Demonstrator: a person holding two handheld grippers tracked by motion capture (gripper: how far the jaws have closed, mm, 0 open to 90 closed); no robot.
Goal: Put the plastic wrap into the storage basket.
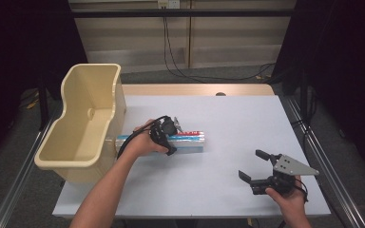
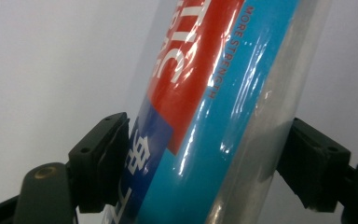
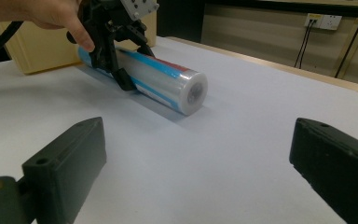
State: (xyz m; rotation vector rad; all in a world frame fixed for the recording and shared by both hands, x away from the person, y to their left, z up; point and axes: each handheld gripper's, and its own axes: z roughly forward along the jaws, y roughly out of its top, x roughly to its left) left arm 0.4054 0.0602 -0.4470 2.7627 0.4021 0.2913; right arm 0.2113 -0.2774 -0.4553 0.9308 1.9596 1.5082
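A roll of clear film with a blue and red label (image 1: 190, 139) lies on its side on the grey table top (image 1: 233, 114), just right of a cream bin. My left gripper (image 1: 173, 138) comes down over the roll's middle with a jaw on each side. In the left gripper view both pads touch the roll (image 2: 205, 116), so the left gripper (image 2: 205, 168) is shut on it. The right gripper view shows the roll (image 3: 168, 79) resting on the table with the left gripper (image 3: 135, 67) astride it. My right gripper (image 1: 251, 164) hovers open near the front right, with nothing between its jaws (image 3: 198, 140).
A deep cream plastic bin (image 1: 116, 95) stands at the table's left edge, its open top facing up; the roll's left end lies close to its wall (image 3: 37, 51). Cables hang against the back wall. Metal rails run along both sides of the table.
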